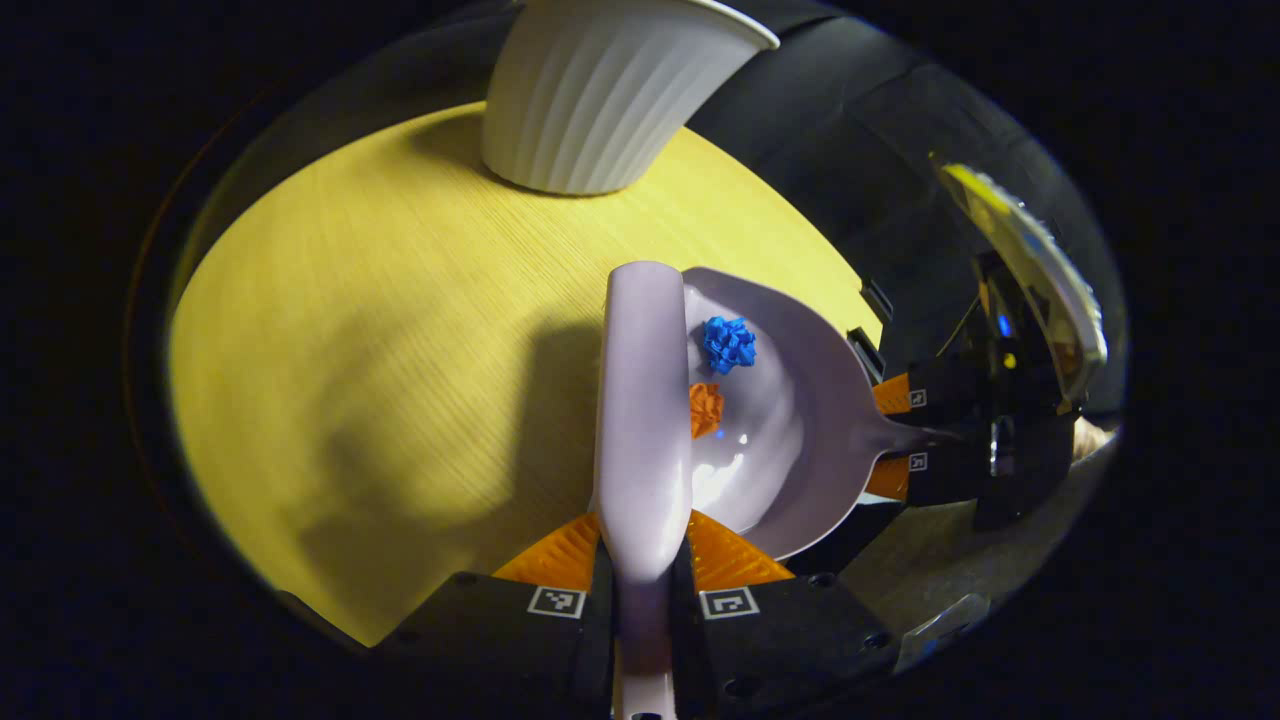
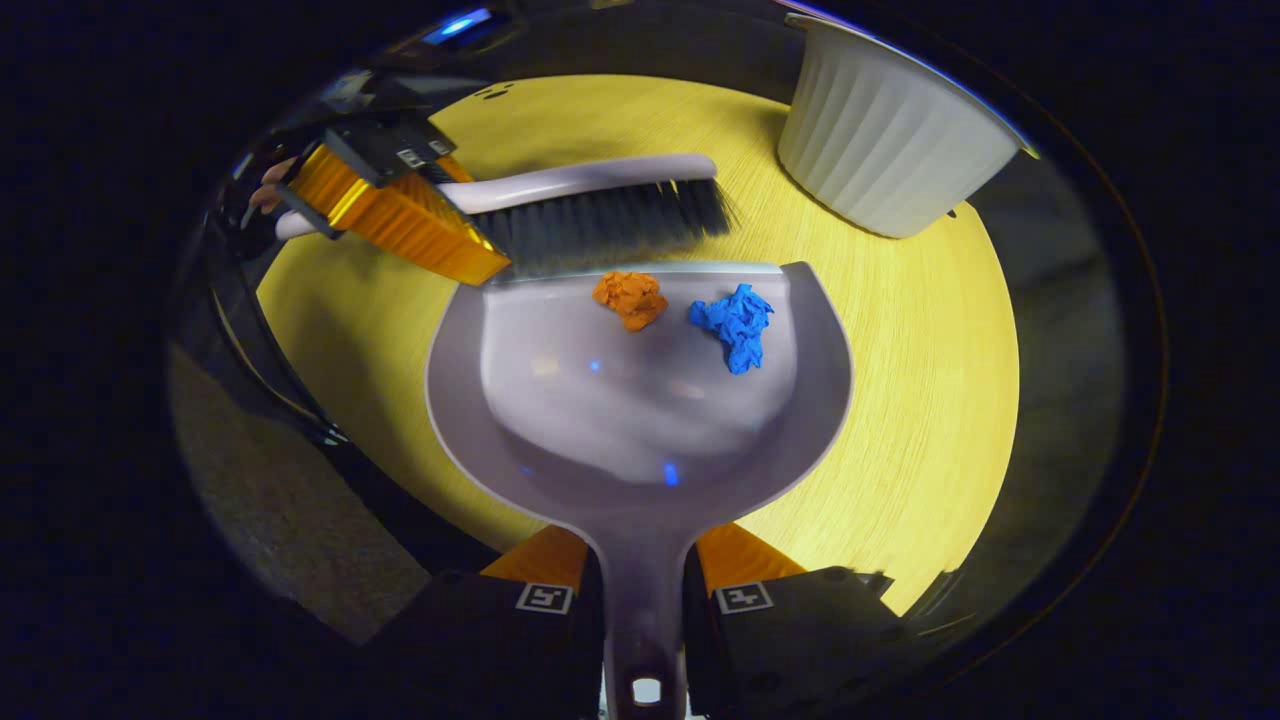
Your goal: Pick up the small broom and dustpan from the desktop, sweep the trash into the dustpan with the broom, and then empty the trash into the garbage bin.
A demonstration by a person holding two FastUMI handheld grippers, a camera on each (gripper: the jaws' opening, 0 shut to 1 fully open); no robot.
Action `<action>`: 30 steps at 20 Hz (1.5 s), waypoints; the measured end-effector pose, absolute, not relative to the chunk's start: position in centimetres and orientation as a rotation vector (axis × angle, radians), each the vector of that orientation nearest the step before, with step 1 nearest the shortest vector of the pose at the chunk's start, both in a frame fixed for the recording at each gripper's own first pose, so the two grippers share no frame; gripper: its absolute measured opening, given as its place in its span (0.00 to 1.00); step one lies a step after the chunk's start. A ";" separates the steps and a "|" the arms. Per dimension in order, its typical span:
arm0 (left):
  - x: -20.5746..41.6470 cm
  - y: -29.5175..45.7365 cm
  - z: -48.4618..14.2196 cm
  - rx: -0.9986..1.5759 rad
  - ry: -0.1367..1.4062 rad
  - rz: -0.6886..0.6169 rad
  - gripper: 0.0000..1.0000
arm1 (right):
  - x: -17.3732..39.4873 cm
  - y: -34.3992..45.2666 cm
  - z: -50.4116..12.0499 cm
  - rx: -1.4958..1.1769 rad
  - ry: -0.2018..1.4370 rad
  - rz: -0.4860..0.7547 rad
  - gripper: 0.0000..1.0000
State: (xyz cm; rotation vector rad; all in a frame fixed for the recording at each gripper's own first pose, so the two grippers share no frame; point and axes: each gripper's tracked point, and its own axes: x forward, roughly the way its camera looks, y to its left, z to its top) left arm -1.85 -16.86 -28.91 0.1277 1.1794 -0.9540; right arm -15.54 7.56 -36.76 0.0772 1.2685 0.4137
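Dim booth, warm spot on tabletop [image 1: 400, 330]; hard shadows, glare in dustpan [image 2: 640, 420], fisheye-bent, slightly blurred edges.

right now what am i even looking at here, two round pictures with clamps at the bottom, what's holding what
There is no robot arm: a person holds a two-finger gripper in each hand, and a fisheye camera rides on each, looking along its fingers.

The left gripper view comes from the left gripper, shut on the broom by its handle. The right gripper view comes from the right gripper, shut on the dustpan by its handle.

Both sit over a yellow wooden table. In the pan lie an orange paper wad and a blue paper wad, with the broom's bristles at the pan's lip. The white ribbed garbage bin stands farther back on the table.
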 end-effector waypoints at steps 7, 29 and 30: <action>-0.3 -7.0 -20.4 -0.057 0.949 -0.727 0.27 | -14.1 4.2 -31.8 0.191 1.238 0.279 0.37; -4.7 7.4 -28.8 -0.113 0.987 -0.559 0.27 | 5.4 -19.8 -15.4 -0.055 1.216 -0.071 0.37; -4.8 7.7 -28.8 -0.122 0.989 -0.556 0.27 | 6.2 -20.1 -15.5 -0.088 1.240 -0.062 0.37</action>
